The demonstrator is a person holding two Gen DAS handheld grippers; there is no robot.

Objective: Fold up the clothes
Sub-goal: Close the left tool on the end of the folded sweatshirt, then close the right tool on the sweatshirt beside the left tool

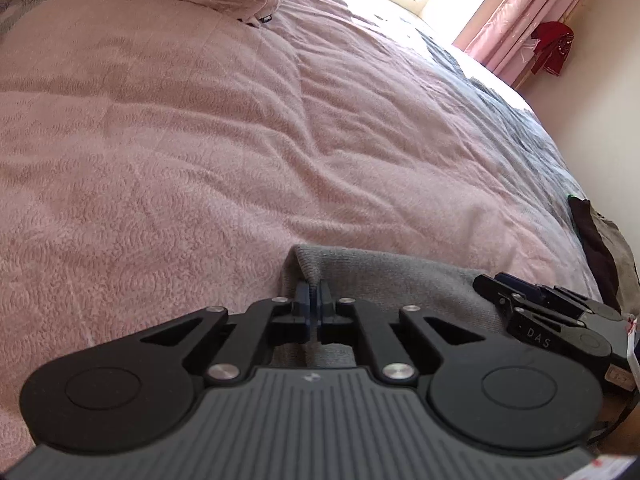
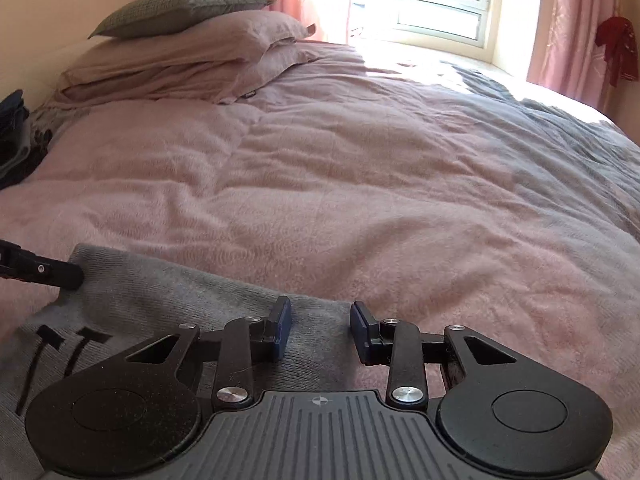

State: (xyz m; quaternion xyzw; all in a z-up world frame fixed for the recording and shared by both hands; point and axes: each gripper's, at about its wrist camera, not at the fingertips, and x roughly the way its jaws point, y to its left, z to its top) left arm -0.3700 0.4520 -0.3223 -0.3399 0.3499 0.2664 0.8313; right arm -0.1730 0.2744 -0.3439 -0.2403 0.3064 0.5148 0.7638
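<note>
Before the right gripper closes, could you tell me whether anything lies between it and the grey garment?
Nothing visible does. The right gripper is open directly over the grey knit garment's far edge, bare fabric between its fingers. The left gripper is shut on another part of that edge, off to the side.

A wrinkled pink quilted bedspread [image 2: 320, 184] covers the bed; far left, a grey pillow [image 2: 180, 8] tops pink pillows [image 2: 180, 56]; far right, perhaps a red cloth [image 2: 616, 48] hangs beside pink curtains [image 1: 504, 20].
</note>
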